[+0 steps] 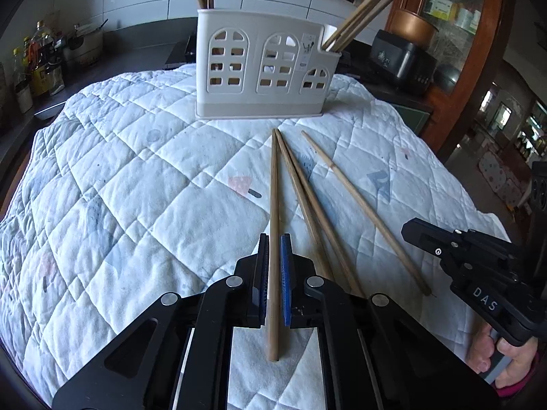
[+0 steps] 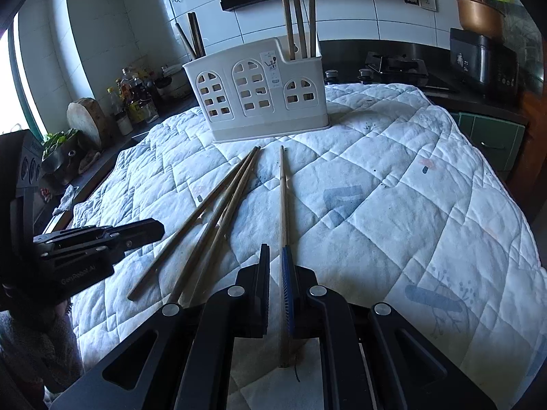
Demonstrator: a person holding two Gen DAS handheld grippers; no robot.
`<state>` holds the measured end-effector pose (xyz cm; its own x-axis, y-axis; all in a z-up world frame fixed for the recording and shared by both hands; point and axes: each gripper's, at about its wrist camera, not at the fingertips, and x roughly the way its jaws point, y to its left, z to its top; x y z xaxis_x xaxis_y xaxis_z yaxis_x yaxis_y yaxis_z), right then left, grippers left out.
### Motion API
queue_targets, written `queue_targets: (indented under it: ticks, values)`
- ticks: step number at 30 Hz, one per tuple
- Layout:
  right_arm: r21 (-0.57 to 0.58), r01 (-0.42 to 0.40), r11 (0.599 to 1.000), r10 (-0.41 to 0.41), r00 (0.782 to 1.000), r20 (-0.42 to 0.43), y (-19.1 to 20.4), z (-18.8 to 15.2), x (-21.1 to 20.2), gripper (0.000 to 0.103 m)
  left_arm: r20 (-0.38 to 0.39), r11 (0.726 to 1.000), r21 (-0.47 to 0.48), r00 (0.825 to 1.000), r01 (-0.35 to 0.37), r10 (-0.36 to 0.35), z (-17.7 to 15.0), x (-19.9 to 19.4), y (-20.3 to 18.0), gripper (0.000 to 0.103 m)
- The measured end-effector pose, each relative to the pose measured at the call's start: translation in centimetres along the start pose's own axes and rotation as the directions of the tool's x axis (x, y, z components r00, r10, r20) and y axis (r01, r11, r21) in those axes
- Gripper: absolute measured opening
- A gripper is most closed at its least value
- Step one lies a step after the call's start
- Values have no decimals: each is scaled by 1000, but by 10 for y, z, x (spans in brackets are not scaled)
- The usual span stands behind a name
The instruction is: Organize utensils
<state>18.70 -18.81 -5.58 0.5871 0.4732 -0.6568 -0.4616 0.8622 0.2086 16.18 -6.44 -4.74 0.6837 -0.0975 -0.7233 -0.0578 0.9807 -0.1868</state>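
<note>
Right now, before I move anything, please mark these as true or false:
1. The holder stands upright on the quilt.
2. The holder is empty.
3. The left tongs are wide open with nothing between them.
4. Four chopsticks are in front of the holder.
1. True. The white holder stands upright on the quilt.
2. False. Standing chopsticks lean out of its right end, and more stand at its left end.
3. False. The left tongs are shut on one chopstick.
4. True. The four chopsticks in front of the holder include the one in the left tongs.
</note>
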Motion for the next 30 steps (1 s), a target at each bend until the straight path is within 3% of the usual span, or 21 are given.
queue_targets:
  ticks: [3,7,8,14,17,25,30]
  values:
    - [-21,25,999,-24,1000,16,4,0,-2,6,22,1000,17,1000,14,-15,2,-12,3,6]
    - [-26,30,999,-30,1000,4,5,0,1,6,-29,997,-2,997,77,-77,-5,-3,5,6]
    - [-19,28,999,-28,1000,0,3,0,2,6,-38,997,-4,996,77,-77,-8,0,4,10]
    - [33,-7,999,8,999,-33,-8,0,9,10,-75,998,-8,995,64,-65,-15,12,4,10]
    - [36,-16,999,17,998,-53,-8,0,12,20,-77,997,-14,994,71,-71,-14,13,5,10]
    - [21,-15,1000,18,991,-135,-3,-4,25,20,-77,997,-5,994,78,-79,-15,12,5,10]
    - [2,-2,1000,3,990,-141,-2,-3,26,20,-74,997,1,995,73,-73,-16,12,4,10]
